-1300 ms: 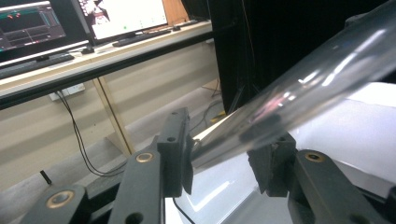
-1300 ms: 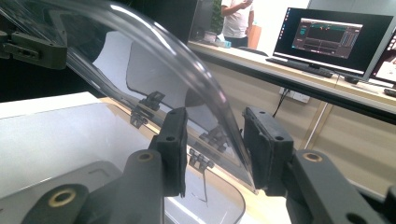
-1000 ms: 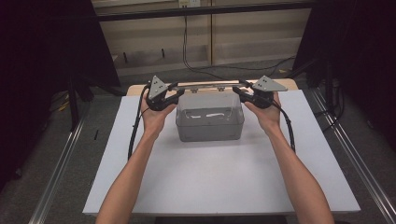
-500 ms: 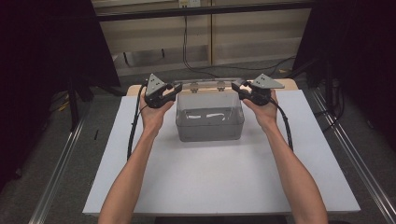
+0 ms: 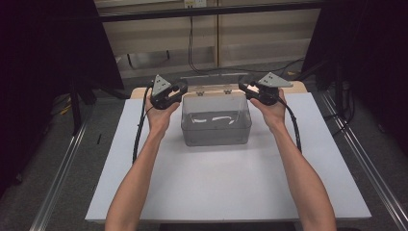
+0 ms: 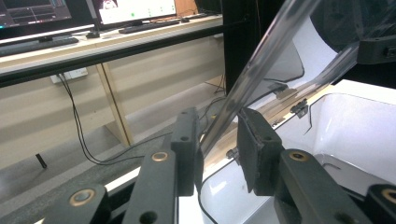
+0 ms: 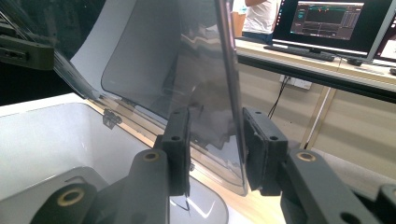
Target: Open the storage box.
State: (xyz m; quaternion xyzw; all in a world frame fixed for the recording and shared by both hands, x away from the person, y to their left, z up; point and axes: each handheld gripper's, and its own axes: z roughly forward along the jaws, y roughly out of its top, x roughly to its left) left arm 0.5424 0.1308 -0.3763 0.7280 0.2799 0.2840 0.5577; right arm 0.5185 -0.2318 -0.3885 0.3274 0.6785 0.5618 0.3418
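Black tongs (image 5: 179,94) with brass screws, grey 3-cornered plates, black cables; bare forearms.

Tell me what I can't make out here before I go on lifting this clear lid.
- High view: the jaws of the left gripper and right gripper are too small to show contact with the clear hinged plastic lid.
- High view: the pale streaks inside the transparent plastic box can't be told from reflections.
- Right gripper view: the lid's top is cut off by the frame edge.

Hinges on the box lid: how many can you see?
2. Both sit along the back edge of the box, under the raised lid: one left of centre, one right. More seem unlikely.
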